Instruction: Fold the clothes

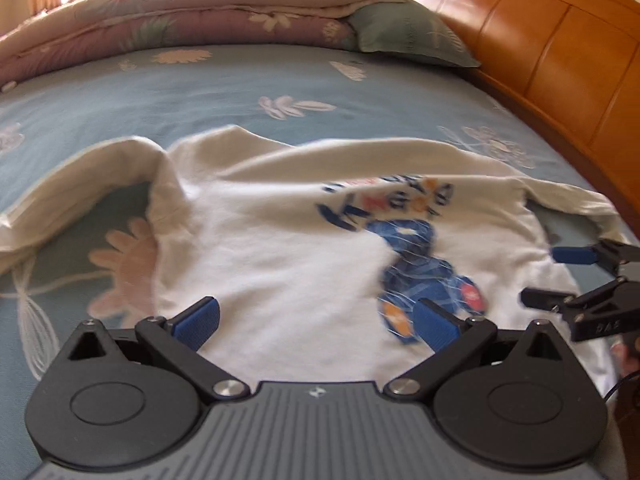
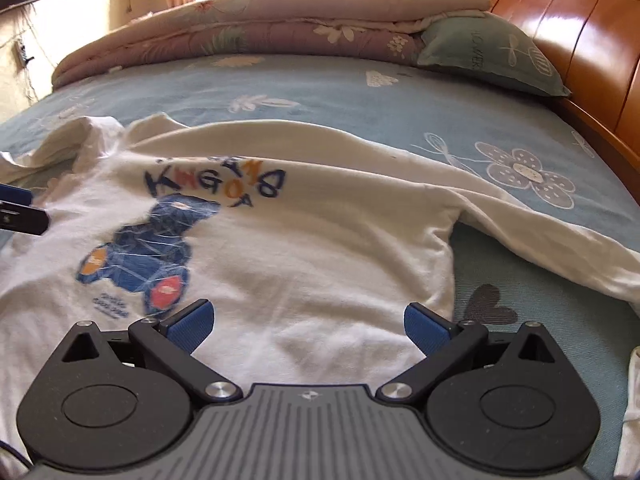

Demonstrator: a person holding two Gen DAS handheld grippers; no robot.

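Blue floral bedsheet [image 2: 360, 92] bears white sweatshirt [image 2: 304, 248]; wooden headboard [image 2: 580, 36] beside.

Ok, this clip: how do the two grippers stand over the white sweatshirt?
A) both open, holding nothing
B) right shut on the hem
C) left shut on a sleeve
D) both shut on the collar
A: the left gripper and right gripper each show blue pads spread wide, with only the flat white sweatshirt visible between them.
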